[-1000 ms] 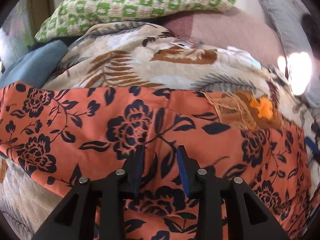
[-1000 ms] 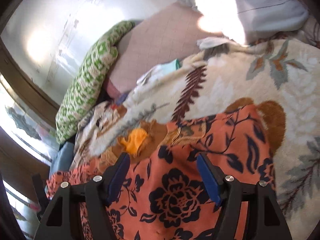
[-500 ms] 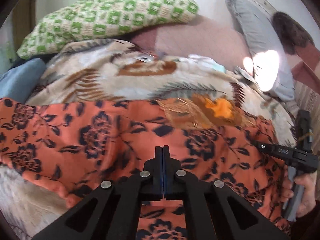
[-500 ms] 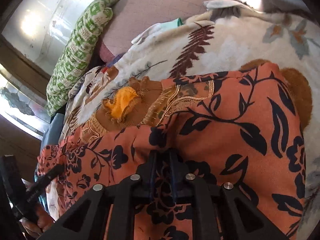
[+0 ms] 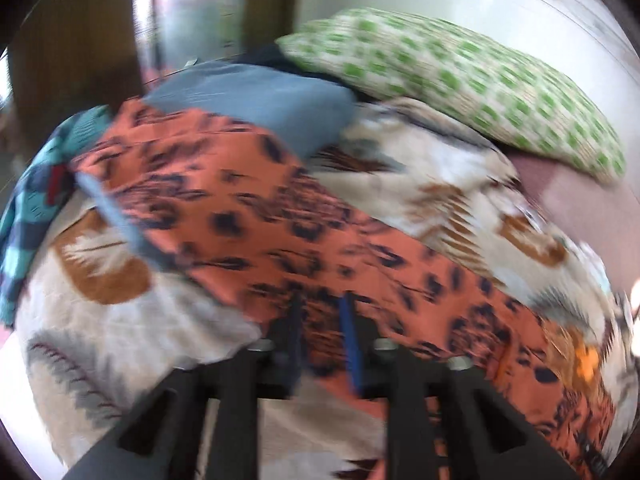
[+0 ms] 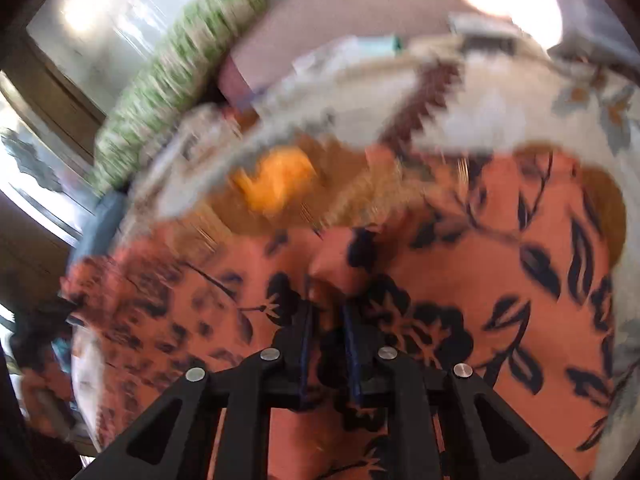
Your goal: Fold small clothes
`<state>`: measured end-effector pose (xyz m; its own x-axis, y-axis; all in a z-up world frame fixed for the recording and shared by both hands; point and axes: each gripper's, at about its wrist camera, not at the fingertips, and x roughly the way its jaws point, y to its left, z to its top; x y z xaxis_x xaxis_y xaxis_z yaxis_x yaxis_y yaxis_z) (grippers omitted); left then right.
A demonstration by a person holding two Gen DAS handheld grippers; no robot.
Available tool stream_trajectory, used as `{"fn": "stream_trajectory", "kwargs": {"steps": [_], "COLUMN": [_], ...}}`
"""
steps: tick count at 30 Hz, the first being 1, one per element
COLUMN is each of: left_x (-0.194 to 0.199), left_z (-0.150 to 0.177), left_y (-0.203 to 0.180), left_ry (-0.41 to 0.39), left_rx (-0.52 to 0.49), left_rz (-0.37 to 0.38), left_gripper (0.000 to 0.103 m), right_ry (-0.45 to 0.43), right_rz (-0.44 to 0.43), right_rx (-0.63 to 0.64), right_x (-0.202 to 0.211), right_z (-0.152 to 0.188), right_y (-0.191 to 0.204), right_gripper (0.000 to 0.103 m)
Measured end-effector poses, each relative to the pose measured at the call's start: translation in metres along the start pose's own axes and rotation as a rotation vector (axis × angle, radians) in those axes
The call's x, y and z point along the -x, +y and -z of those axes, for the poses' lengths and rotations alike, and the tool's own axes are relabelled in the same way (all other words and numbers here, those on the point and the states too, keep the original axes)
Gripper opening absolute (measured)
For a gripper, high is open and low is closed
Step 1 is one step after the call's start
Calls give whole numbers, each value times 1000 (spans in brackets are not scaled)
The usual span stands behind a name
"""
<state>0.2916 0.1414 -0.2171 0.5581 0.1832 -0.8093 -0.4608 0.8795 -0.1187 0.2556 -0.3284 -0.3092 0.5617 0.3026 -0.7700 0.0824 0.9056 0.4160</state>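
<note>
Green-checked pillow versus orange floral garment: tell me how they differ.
The green-checked pillow is plump, pale with green squares, lying untouched at the back. The orange floral garment is thin, orange with dark flowers, spread in front between the left gripper fingers. Both rest on the leaf-print blanket.

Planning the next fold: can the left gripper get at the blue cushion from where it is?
Probably yes: the blue cushion lies uncovered beyond the orange floral garment, nothing standing between. But the left gripper seems to have cloth between its fingers.

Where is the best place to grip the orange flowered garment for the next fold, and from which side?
Probably the near edge of the orange flowered garment: it lies spread flat across the blanket, and its hem faces the left gripper, so coming in low from the near side seems best.
</note>
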Motion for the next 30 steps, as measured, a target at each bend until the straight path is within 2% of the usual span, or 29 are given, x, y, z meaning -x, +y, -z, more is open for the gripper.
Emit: {"fn": "stream_trajectory", "kwargs": {"steps": [1,3,5,8,10,13,14,17,20,22,24,26,30], "left_x": [1,4,7,7,3,-8,-13,-34,-48,-48,-39,-27,-18], "left_z": [-4,-11,-18,-25,-29,-30,-29,-28,-25,-29,-35,-38,-39], "left_y": [17,52,87,132,160,185,188,182,175,176,182,196,234], "left_ry": [1,-11,-13,-18,-8,-6,1,75,114,74,-1,-76,-170], "left_rx": [46,140,220,338,431,545,560,558,601,645,667,700,789], "left_rz": [-27,-67,-96,-81,-11,157,215,349,412,422,379,368,362], "left_gripper": [69,73,74,82,84,85,86,88,88,88,87,88,88], "right_ry": [-20,-41,-105,-156,-156,-142,-136,-126,-142,-143,-133,-123,-112], "right_rz": [-3,-1,-37,-61,-111,-164,-169,-155,-164,-170,-158,-150,-148], "right_rx": [-1,-18,-7,42,69,110,128,149,121,100,91,86,82], "right_x": [4,18,38,60,69,71,70,68,66,63,59,54,50], "right_z": [-1,-4,-2,6,15,28,30,37,35,31,30,28,26], "right_y": [1,5,12,30,45,61,66,72,67,62,57,53,48], "right_gripper": [18,18,18,18,18,24,30,65,65,65,65,65,65]}}
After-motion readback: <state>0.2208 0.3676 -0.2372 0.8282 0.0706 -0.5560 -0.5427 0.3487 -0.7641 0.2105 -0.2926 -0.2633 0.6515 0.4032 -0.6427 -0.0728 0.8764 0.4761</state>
